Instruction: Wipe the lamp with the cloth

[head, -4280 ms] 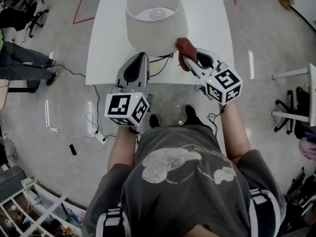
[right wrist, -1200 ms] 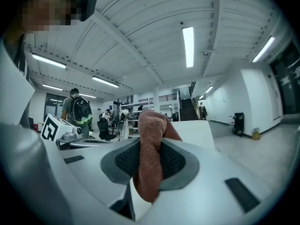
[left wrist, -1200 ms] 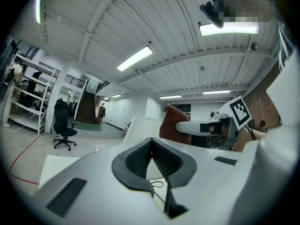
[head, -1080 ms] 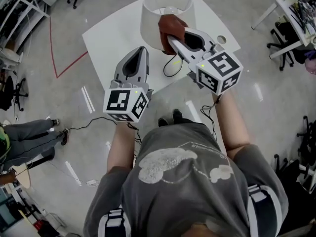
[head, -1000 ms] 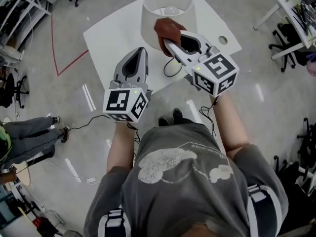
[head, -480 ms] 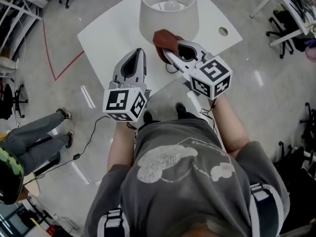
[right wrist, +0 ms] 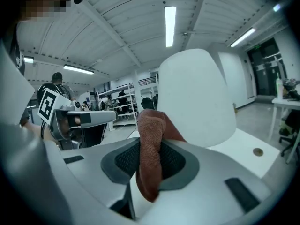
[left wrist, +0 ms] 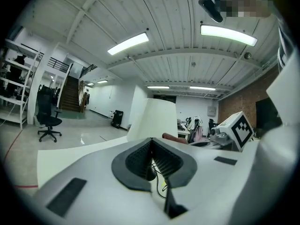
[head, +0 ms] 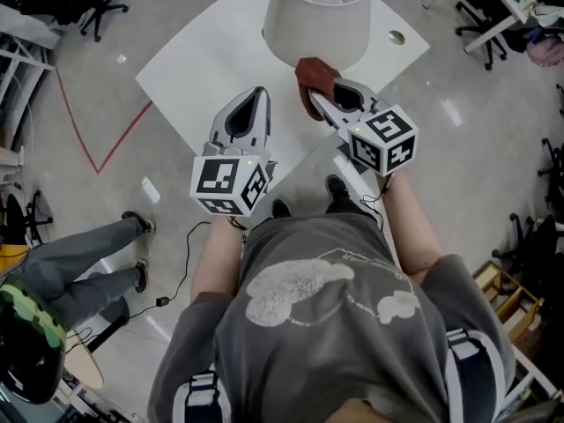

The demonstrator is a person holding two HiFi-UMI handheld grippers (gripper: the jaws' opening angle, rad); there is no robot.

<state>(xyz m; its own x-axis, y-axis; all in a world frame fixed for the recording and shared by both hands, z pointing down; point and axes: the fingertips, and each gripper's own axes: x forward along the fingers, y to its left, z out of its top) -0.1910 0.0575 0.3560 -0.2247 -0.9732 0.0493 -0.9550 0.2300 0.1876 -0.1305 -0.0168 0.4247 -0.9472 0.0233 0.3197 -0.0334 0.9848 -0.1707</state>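
A lamp with a white drum shade (head: 319,20) stands on the white table (head: 211,69); its bulb shows through the open top. My right gripper (head: 319,98) is shut on a brown cloth (head: 310,82), held just below the shade's near side; whether the cloth touches the shade is unclear. In the right gripper view the cloth (right wrist: 151,149) hangs between the jaws with the shade (right wrist: 197,93) right behind. My left gripper (head: 257,97) is shut on nothing, hovering over the table's near edge left of the lamp. The left gripper view shows the shade (left wrist: 154,118) ahead.
The lamp's black cord (left wrist: 157,172) lies on the table near the base. A round hole (head: 397,36) is in the table's right part. A person's legs (head: 79,263) stand at the left on the floor. Office chairs and desks ring the room.
The right gripper with the cloth has slid down the shade's near side from its upper part to below its lower rim. The person has shifted round the table. The left gripper stays shut.
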